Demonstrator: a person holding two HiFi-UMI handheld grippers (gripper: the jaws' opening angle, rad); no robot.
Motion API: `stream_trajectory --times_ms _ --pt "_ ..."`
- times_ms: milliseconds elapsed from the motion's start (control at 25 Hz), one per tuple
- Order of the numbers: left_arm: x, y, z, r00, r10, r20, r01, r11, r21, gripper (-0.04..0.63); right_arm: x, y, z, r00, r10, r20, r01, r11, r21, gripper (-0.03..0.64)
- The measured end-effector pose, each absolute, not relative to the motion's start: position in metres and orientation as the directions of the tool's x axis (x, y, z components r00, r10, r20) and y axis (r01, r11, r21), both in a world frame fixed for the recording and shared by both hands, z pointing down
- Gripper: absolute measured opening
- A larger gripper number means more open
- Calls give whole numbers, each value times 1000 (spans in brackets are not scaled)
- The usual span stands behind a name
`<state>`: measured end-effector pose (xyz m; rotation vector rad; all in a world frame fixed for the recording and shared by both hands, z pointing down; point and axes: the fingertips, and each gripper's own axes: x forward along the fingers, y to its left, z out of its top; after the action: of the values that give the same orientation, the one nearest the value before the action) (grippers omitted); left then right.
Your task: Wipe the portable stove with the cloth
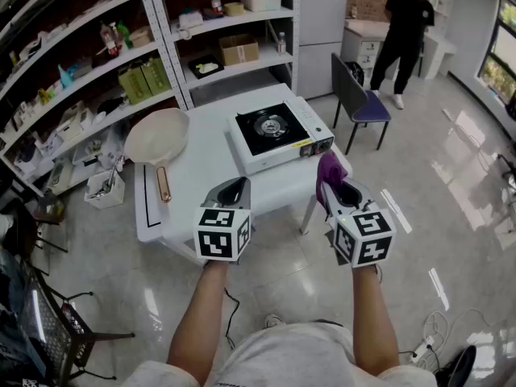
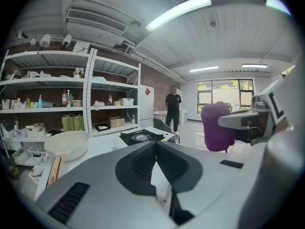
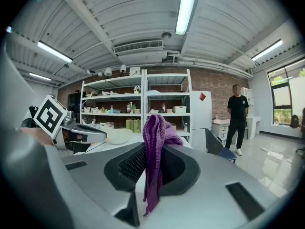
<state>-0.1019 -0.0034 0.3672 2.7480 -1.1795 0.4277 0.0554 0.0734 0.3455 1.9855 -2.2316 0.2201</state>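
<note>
Now, head view: both arms reach fwd w/ a tool in each hand, side by side, on the near side of a white worktop point(image 1: 201, 168). The left tool point(image 1: 234, 187) shows nothing in its grip; the right tool point(image 1: 343, 190) has a purple cloth point(image 1: 329, 170) sticking up out of its tips. The portable stove point(image 1: 278, 133), white body w/ black top and round burner, sits on the worktop's right part, well apart from the cloth and not touched by it. A cream pan point(image 1: 156, 135) w/ a copper-tone handle lies on the worktop's left part, handle toward the person. Behind the worktop is shelving point(image 1: 97, 63) loaded w/ boxes and bottles; a dark chair point(image 1: 360, 103) stands to the right, and a person point(image 1: 407, 22) in black stands further back. Left tool view: jaws are clenched, tips meeting, nothing btwn them; the stove is straight ahead beyond the tips, the pan off to the left, and the cloth hangs from the right tool at the right edge. Right tool view: jaws are clamped on the cloth, which bunches above the tips and trails down in a strip btwn them; the left tool's marker cube shows at far left, w/ shelving, chair and person in the background.
</note>
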Motion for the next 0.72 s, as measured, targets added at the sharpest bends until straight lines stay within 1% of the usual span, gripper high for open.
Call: stream_trajectory --times_ms 440,720 --pt "-81 -21 370 662 -682 312 -718 -696 1 5 76 58 348 -113 -971 211 -994 112 -15 63" --pt "-67 -54 376 623 -717 314 -754 -657 -3 5 95 23 354 -169 -965 199 -985 171 -5 63"
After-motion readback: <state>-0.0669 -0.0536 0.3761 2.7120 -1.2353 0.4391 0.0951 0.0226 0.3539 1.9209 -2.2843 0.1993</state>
